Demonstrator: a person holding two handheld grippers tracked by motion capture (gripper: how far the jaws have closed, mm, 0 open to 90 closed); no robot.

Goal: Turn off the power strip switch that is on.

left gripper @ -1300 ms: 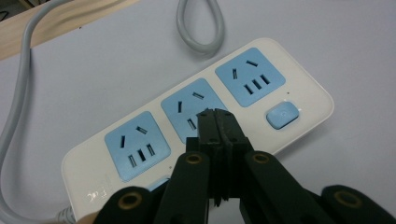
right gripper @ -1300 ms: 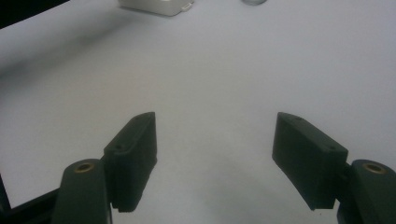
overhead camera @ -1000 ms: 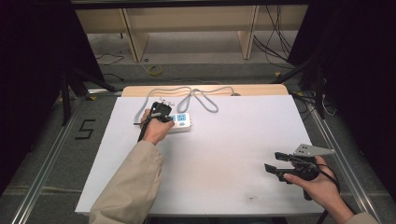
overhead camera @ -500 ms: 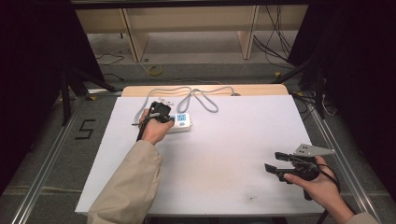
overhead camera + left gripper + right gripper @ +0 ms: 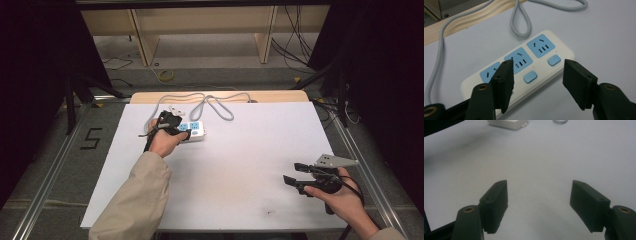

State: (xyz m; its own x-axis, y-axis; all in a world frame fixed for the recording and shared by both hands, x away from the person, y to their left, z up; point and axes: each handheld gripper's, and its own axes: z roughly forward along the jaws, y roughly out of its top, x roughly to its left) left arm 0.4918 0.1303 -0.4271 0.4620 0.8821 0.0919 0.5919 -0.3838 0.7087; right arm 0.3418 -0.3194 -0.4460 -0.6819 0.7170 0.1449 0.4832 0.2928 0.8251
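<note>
A white power strip [image 5: 194, 131] with blue sockets lies at the back left of the white table; its grey cable [image 5: 215, 104] loops toward the far edge. In the left gripper view the strip [image 5: 529, 62] shows three blue sockets and blue switches. My left gripper [image 5: 537, 75] hovers just over the strip, open, with its jaws on either side of the switch row and nothing held. In the high view the left gripper [image 5: 175, 129] sits at the strip's left end. My right gripper [image 5: 295, 175] rests open near the front right, and in its own view [image 5: 539, 202] faces bare table.
The white table top [image 5: 250, 165] lies over a wooden board [image 5: 280, 96] at the far edge. A white plug [image 5: 175, 110] lies beside the cable behind the strip. Metal frame rails [image 5: 45, 175] run along both sides. Shelving legs and cables stand on the floor beyond.
</note>
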